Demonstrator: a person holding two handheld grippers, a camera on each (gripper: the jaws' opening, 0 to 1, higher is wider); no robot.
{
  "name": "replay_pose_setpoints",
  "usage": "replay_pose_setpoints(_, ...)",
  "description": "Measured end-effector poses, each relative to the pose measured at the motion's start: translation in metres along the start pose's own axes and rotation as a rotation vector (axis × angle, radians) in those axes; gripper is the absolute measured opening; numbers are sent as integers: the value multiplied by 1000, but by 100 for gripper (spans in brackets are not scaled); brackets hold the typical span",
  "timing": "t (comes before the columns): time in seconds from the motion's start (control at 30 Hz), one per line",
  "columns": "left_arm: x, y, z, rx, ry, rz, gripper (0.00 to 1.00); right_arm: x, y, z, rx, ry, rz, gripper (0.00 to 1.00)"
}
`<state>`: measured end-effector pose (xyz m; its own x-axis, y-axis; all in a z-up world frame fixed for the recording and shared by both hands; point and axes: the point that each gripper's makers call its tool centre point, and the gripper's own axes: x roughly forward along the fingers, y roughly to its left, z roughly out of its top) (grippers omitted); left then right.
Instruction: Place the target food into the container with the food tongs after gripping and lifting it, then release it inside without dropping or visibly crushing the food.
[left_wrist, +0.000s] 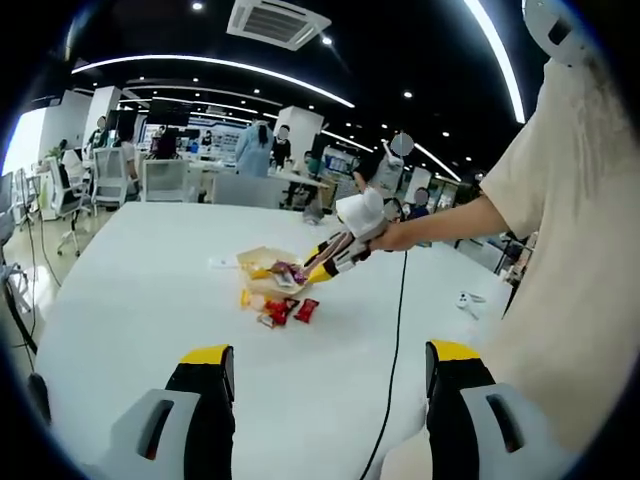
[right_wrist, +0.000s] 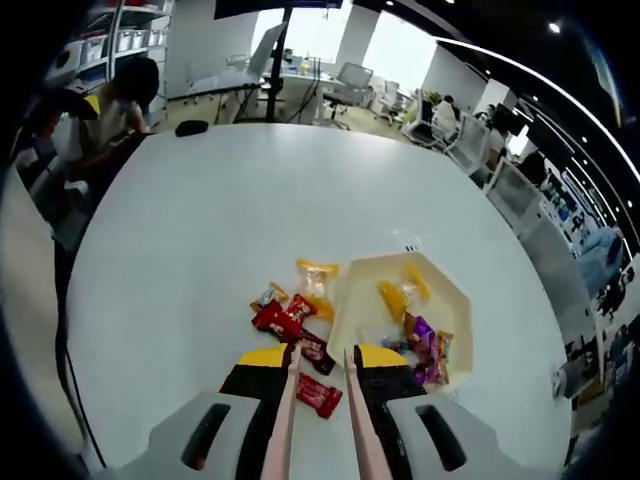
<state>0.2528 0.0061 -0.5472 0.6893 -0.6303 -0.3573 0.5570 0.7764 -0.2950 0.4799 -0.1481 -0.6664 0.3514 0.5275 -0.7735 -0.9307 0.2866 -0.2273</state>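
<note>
Two tong arms (right_wrist: 318, 420) sit slightly parted in my right gripper (right_wrist: 322, 362), straddling a red snack packet (right_wrist: 318, 397) beside the container (right_wrist: 352, 300); left gripper (left_wrist: 328, 365) idles spread.

Wide bare white table (right_wrist: 200, 220), loose snack packets (right_wrist: 290, 318) crowding beside container (right_wrist: 352, 318)
</note>
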Motion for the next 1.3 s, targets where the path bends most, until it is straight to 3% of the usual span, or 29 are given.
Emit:
replay_pose_setpoints(0.53,2,-4,-4,-11,6,0,78,7,17,-17,-51,53,64,24)
replay_pose_setpoints(0.6,2,-4,-5,-12,7,1,78,8,18,-21,-109,74,69,24)
replay_pose_setpoints(1.07,-4,-4,-15,-38,21,33,78,23,24,-29,-233,106,130,24)
replay_pose_setpoints(1.3,-5,-6,-16,-49,22,40,79,32,26,-39,-241,128,163,24)
